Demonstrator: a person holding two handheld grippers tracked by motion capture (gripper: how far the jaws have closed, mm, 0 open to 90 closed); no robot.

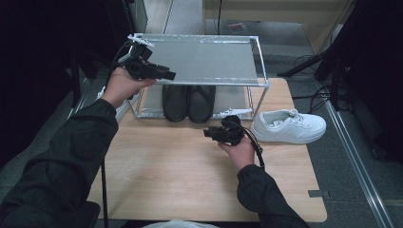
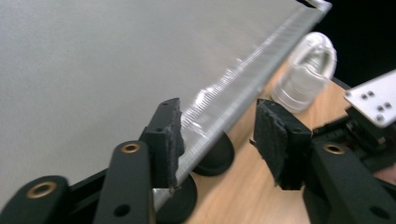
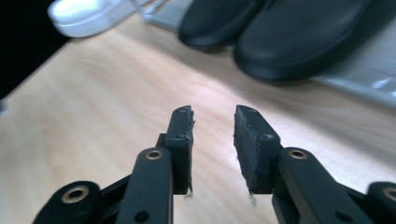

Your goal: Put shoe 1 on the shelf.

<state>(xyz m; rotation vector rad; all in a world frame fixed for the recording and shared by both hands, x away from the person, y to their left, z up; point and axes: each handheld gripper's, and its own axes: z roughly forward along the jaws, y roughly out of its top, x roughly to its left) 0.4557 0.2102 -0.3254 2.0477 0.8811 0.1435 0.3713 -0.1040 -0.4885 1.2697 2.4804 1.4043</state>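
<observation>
— Jaws first: what did we see on the left gripper (image 1: 166, 75)?

— We saw them parted, nothing pinched, astride the front rail of the shoe rack (image 1: 259, 59) at its top shelf.

— And the right gripper (image 3: 212, 140)?

— We found its jaws apart and empty, above the table (image 1: 180, 161) just in front of the rack.

— Shoes?

— We noted the black pair (image 1: 188, 102) on the rack's lower shelf, the white sneaker (image 1: 289, 126) just right of the rack.

My wooden table (image 1: 190, 161) carries a metal rack (image 1: 259, 76) and a white sneaker (image 1: 289, 126) beside it. Two black shoes (image 1: 188, 102) sit on the rack's lower shelf.
</observation>
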